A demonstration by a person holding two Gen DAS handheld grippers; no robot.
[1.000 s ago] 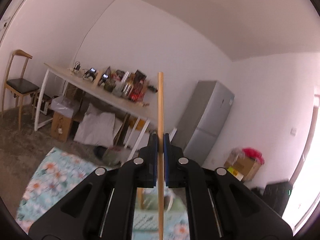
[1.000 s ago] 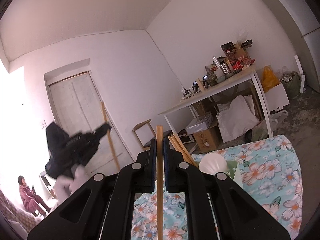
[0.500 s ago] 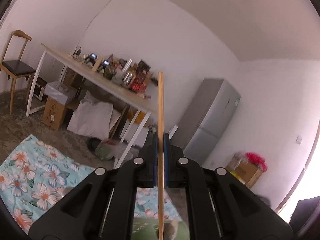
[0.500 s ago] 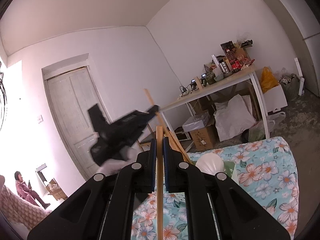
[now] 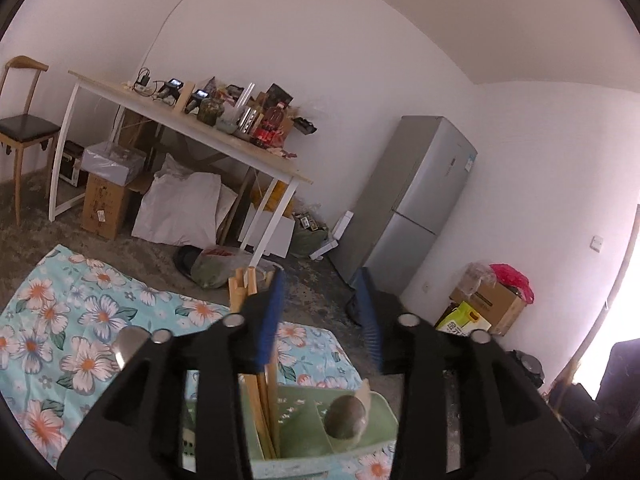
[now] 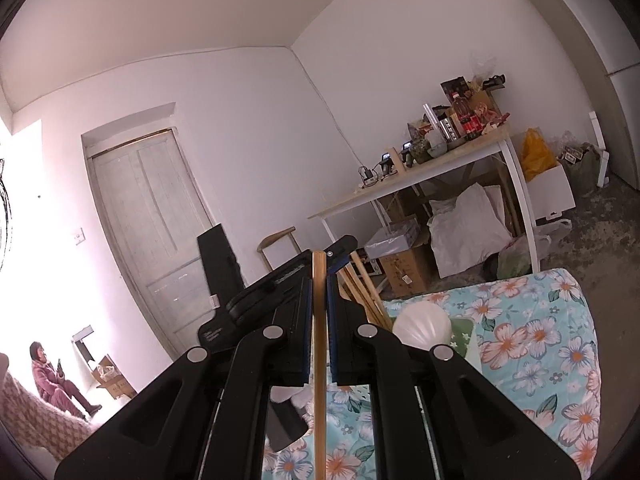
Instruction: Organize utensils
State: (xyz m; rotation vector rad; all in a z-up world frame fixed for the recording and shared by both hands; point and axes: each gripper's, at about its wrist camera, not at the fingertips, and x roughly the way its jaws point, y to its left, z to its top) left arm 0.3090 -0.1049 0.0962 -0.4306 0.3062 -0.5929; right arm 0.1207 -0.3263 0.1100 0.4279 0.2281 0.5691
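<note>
The left tool (image 5: pixel 324 316) is opening over the green holder (image 5: pixel 352 432), nothing pinched. The right tool (image 6: pixel 319 320) stays clenched on a chopstick (image 6: pixel 319 360), which could strike the left tool if inserted now.

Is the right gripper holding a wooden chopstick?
Yes, the right gripper is closed on an upright wooden chopstick pinched between its blue pads.

Chopsticks (image 5: pixel 262 408) upright in the organizer's (image 5: pixel 372 436) left compartment, spoon (image 5: pixel 346 416) at right.
</note>
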